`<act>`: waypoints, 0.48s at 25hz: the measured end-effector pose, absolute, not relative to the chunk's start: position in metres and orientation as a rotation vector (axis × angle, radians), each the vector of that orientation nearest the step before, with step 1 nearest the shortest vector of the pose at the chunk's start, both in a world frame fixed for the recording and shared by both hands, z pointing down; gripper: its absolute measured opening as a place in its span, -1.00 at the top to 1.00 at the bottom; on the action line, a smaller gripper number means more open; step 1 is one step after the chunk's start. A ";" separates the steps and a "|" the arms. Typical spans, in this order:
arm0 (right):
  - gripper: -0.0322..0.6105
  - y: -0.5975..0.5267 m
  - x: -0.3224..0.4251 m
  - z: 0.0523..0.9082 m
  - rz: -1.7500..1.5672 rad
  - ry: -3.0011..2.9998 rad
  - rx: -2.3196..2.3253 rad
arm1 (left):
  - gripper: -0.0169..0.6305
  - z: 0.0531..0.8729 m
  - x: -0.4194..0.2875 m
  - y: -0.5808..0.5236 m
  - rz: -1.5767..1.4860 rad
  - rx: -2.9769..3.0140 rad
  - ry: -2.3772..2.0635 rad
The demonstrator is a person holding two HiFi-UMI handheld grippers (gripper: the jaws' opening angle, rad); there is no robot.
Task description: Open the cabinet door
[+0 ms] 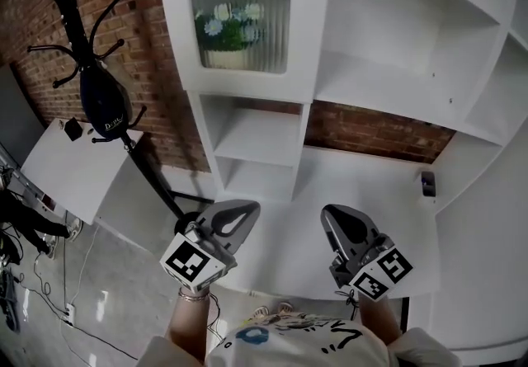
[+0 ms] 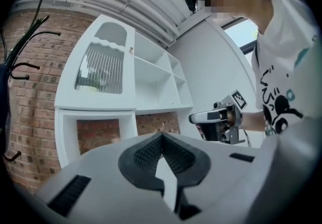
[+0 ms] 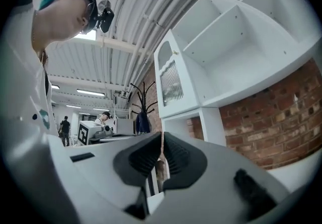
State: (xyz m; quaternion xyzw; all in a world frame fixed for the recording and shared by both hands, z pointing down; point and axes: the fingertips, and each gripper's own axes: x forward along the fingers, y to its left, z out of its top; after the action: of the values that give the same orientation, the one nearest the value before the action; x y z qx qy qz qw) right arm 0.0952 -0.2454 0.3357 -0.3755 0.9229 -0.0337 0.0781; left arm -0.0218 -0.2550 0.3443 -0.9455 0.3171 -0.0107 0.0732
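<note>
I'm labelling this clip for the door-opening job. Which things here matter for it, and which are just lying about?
For the job:
- cabinet door, shut
- left gripper and right gripper, jaws together, both empty

Lying about:
- flower pot behind the door's glass
- coat rack with a dark bag
- small dark object on the desk
- open shelves
</note>
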 end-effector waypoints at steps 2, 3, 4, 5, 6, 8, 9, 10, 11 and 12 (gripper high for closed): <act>0.81 -0.252 0.094 0.323 -0.063 2.756 -1.115 | 0.91 0.331 -0.019 -0.263 -0.009 -2.811 0.956; 0.81 -0.254 0.093 0.317 -0.047 2.754 -1.106 | 0.90 0.324 -0.018 -0.266 0.011 -2.803 0.955; 0.81 -0.256 0.092 0.311 -0.030 2.754 -1.093 | 0.91 0.318 -0.017 -0.269 0.027 -2.796 0.953; 0.81 -0.258 0.090 0.304 -0.011 2.754 -1.078 | 0.91 0.313 -0.016 -0.272 0.031 -2.787 0.953; 0.81 -0.260 0.088 0.296 0.009 2.754 -1.063 | 0.91 0.310 -0.016 -0.276 0.019 -2.778 0.958; 0.81 -0.265 0.084 0.279 0.056 2.756 -1.030 | 0.91 0.301 -0.015 -0.283 -0.011 -2.761 0.963; 0.81 -0.267 0.082 0.269 0.085 2.757 -1.013 | 0.90 0.293 -0.013 -0.286 -0.006 -2.752 0.957; 0.81 -0.269 0.080 0.259 0.119 2.756 -0.999 | 0.91 0.286 -0.013 -0.289 0.004 -2.740 0.946; 0.81 -0.272 0.079 0.248 0.161 2.751 -0.989 | 0.91 0.278 -0.014 -0.291 0.013 -2.726 0.935; 0.81 -0.275 0.078 0.236 0.209 2.740 -0.988 | 0.91 0.270 -0.015 -0.294 0.027 -2.711 0.924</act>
State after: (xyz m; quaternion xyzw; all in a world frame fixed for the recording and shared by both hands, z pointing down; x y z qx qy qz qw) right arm 0.0781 -0.2748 0.2365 -0.3362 0.9326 0.0711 0.1106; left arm -0.0150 -0.2940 0.2698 -0.9374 0.3196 0.0095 0.1384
